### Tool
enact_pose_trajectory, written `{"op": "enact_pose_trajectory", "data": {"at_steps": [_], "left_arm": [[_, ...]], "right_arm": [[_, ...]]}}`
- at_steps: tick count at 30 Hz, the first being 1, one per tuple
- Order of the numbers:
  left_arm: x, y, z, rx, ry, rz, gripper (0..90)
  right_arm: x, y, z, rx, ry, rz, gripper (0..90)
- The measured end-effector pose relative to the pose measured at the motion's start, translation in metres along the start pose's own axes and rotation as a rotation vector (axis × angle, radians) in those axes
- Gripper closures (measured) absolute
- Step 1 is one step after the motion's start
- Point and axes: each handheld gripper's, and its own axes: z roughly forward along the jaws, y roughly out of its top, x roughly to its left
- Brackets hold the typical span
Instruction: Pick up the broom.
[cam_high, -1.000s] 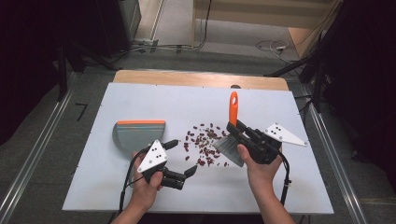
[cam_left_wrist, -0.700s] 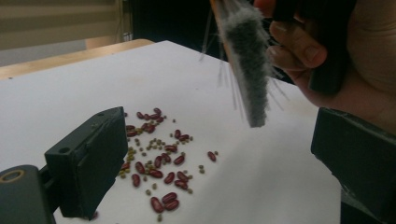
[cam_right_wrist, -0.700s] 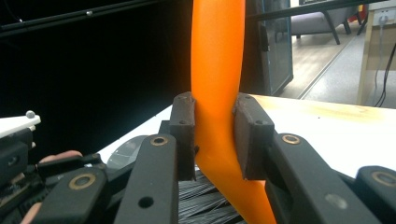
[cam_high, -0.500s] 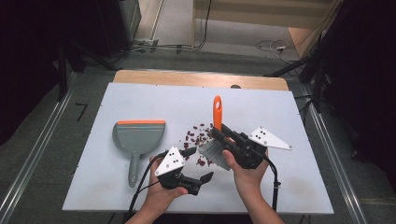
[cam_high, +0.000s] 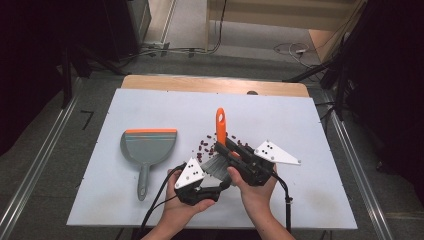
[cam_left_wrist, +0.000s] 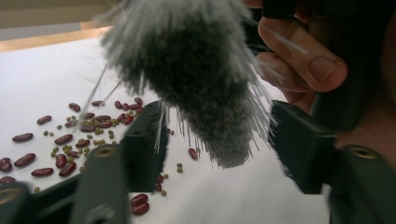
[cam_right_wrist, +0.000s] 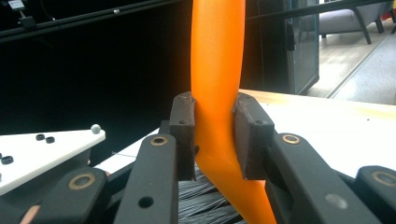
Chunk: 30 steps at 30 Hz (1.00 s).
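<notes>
Nearest the person's edge of the white table (cam_high: 310, 130), the left gripper (cam_high: 207, 190) lies low in the left hand (cam_high: 175, 210), its jaws spread wide with nothing between the pads. In the left gripper view those two black jaws stand apart at either side of the grey bristles (cam_left_wrist: 196, 79) of the hand brush (cam_high: 220, 150), which hang just in front of them and block most of the view ahead; whether the bristle tips touch the table cannot be told. The fingers of the right hand (cam_left_wrist: 299, 60) show close behind the bristles.

Just beside and slightly beyond, the right gripper (cam_high: 235, 152) is clamped on the brush's orange handle (cam_right_wrist: 217, 93): in the right gripper view both pads press the handle from either side, low on it, just above the bristles. The handle rises nearly upright above the jaws.

Under and just past the brush, red kidney beans (cam_left_wrist: 60, 156) and small green mung beans (cam_left_wrist: 100, 140) lie scattered on the table, the heap sitting between the brush and the table's middle. Well to the left of the beans lies a grey dustpan (cam_high: 148, 150) with an orange lip, its handle pointing toward the person, clear of both grippers.

Farther off, a wooden board edge (cam_high: 210, 85) runs along the table's far side, then floor with cables
</notes>
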Motion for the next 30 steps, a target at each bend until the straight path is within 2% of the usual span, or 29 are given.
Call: {"op": "enact_pose_trajectory", "data": {"at_steps": [4, 9, 12, 15, 17, 19, 20, 21, 22, 23, 24, 25, 27, 30], "left_arm": [[0.0, -0.001, 0.0, 0.007, 0.006, -0.001, 56.2], [0.005, 0.0, -0.005, -0.01, -0.005, -0.015, 77.2], [0.01, 0.001, -0.007, 0.004, -0.006, -0.03, 83.5], [0.014, 0.001, -0.009, 0.017, 0.003, -0.028, 85.0], [0.02, 0.003, -0.013, 0.038, 0.003, -0.024, 85.4], [0.026, 0.005, -0.018, 0.036, -0.002, -0.024, 85.5], [0.026, 0.005, -0.018, 0.036, -0.002, -0.024, 85.5], [0.029, 0.007, -0.02, 0.032, -0.011, -0.027, 85.5], [0.032, 0.008, -0.023, 0.031, -0.024, -0.022, 85.5], [0.035, 0.009, -0.025, 0.033, -0.044, -0.017, 85.5], [0.039, 0.012, -0.03, 0.031, -0.092, -0.001, 85.5], [0.039, 0.012, -0.03, 0.031, -0.092, -0.001, 85.5], [0.04, 0.014, -0.032, 0.034, -0.126, 0.021, 85.6], [0.043, 0.016, -0.035, 0.033, -0.207, 0.034, 85.5]], "right_arm": [[0.002, -0.002, 0.002, 0.003, 0.011, 0.002, 69.9], [0.002, -0.004, 0.003, 0.004, 0.013, 0.004, 69.8], [-0.001, -0.003, 0.003, 0.008, 0.022, 0.006, 69.5], [-0.003, -0.001, 0.003, 0.025, 0.04, -0.002, 68.9], [-0.009, 0.003, 0.005, 0.07, 0.083, -0.019, 63.4], [-0.017, 0.005, 0.004, 0.072, 0.131, -0.01, 56.0], [-0.024, 0.006, 0.002, 0.072, 0.154, 0.003, 53.7], [-0.024, 0.006, 0.002, 0.072, 0.154, 0.003, 53.7], [-0.029, 0.007, 0.002, 0.082, 0.185, 0.012, 51.6], [-0.035, 0.008, 0.003, 0.104, 0.228, 0.013, 50.0], [-0.044, 0.007, 0.004, 0.156, 0.275, -0.02, 49.8], [-0.048, 0.006, 0.004, 0.175, 0.296, -0.036, 49.6], [-0.054, 0.003, 0.005, 0.184, 0.336, -0.056, 47.7], [-0.058, 0.0, 0.006, 0.198, 0.414, -0.044, 46.5]]}}
